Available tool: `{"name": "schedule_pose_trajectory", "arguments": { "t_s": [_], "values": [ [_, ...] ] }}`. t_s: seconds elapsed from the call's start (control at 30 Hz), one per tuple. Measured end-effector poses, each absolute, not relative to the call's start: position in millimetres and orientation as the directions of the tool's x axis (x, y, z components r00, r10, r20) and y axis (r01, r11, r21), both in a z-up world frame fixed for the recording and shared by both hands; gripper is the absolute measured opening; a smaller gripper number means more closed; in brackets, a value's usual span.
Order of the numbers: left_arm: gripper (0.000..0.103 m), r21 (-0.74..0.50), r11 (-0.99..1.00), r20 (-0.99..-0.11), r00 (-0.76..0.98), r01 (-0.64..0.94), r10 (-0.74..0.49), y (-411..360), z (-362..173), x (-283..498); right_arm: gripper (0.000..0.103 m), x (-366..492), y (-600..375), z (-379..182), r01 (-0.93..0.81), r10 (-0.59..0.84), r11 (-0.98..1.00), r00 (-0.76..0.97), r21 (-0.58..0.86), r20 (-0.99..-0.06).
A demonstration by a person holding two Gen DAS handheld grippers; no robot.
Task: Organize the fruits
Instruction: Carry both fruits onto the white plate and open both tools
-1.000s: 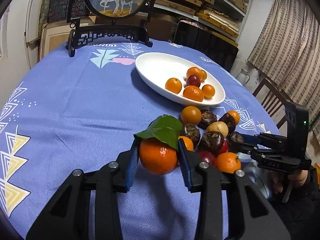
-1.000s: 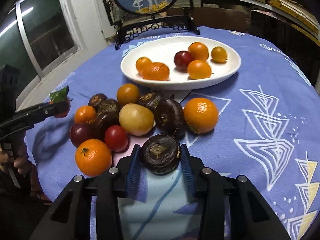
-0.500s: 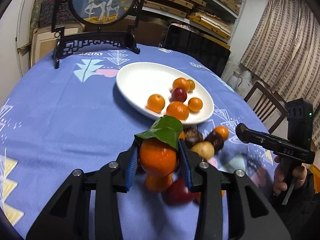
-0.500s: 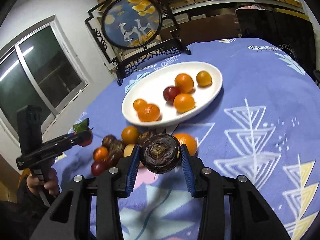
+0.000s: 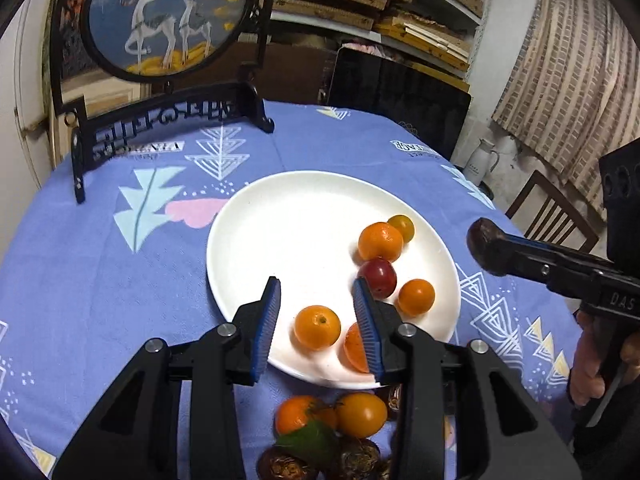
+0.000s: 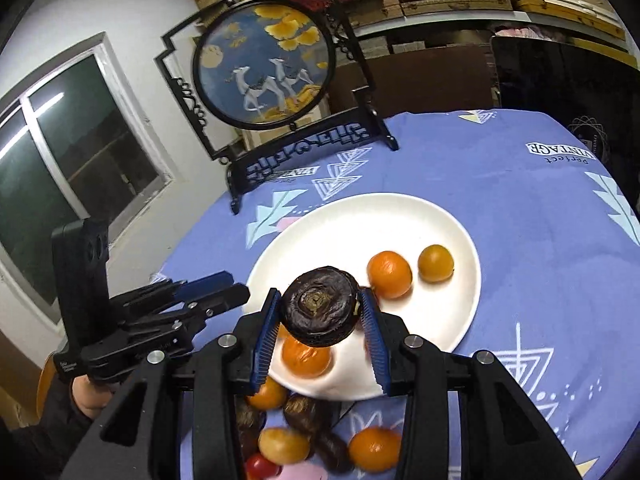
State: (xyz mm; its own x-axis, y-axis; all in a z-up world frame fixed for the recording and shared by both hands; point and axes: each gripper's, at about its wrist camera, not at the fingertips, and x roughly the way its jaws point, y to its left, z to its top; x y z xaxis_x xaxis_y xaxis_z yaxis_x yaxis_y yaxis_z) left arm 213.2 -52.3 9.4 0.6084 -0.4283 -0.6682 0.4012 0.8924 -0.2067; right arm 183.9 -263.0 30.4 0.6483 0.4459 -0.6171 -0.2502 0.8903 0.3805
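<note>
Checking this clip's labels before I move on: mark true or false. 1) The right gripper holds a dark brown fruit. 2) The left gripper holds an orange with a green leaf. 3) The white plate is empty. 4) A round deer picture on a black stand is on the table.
1) True: the right gripper is clamped on the dark brown fruit above the white plate.
2) False: the left gripper has nothing between its fingers. The leafy orange lies with the loose fruit beside the plate.
3) False: it holds several orange fruits and a red fruit.
4) True: the deer picture stands at the far edge.
</note>
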Motion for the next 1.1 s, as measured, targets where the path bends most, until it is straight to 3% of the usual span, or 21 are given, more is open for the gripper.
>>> {"name": "schedule_pose_trajectory", "arguments": {
  "t_s": [0.17,0.33,0.43,0.5,0.57,0.63,0.7,0.97,1.1],
  "values": [
    [0.037,-0.158,0.872,-0.675,0.594,0.464,-0.438,-43,4,176,0.041,164,-260,27,-0.289,0.465,0.883,0.647,0.37,-0.604],
    [0.038,-0.096,0.863,-0.749,0.535,0.496,-0.39,-39,-29,151,0.041,140,-260,12,-0.303,0.482,0.875,0.628,0.379,-0.611],
    [0.045,-0.109,0.863,-0.772,0.505,0.493,-0.386,-39,-45,161,0.041,132,-262,7,-0.291,0.486,0.871,0.625,0.395,-0.611],
    [0.058,-0.116,0.873,-0.79,0.488,0.474,-0.37,-40,-57,172,0.041,127,-264,6,-0.285,0.489,0.869,0.624,0.405,-0.61],
    [0.055,-0.12,0.874,-0.803,0.471,0.472,-0.364,-41,-63,176,0.041,119,-268,9,-0.285,0.484,0.871,0.633,0.399,-0.605],
    [0.04,-0.112,0.859,-0.798,0.47,0.499,-0.377,-44,-62,173,0.041,114,-272,12,-0.282,0.478,0.874,0.639,0.395,-0.602],
    [0.039,-0.06,0.859,-0.782,0.511,0.508,-0.357,-49,-58,165,0.041,110,-276,15,-0.277,0.47,0.878,0.647,0.389,-0.601],
    [0.039,-0.106,0.85,-0.662,0.601,0.517,-0.448,-44,-2,152,0.041,118,-271,35,-0.306,0.443,0.896,0.66,0.322,-0.607],
    [0.04,-0.131,0.86,-0.675,0.591,0.493,-0.442,-53,4,191,0.041,162,-260,45,-0.306,0.447,0.894,0.659,0.328,-0.605]
  ]
}}
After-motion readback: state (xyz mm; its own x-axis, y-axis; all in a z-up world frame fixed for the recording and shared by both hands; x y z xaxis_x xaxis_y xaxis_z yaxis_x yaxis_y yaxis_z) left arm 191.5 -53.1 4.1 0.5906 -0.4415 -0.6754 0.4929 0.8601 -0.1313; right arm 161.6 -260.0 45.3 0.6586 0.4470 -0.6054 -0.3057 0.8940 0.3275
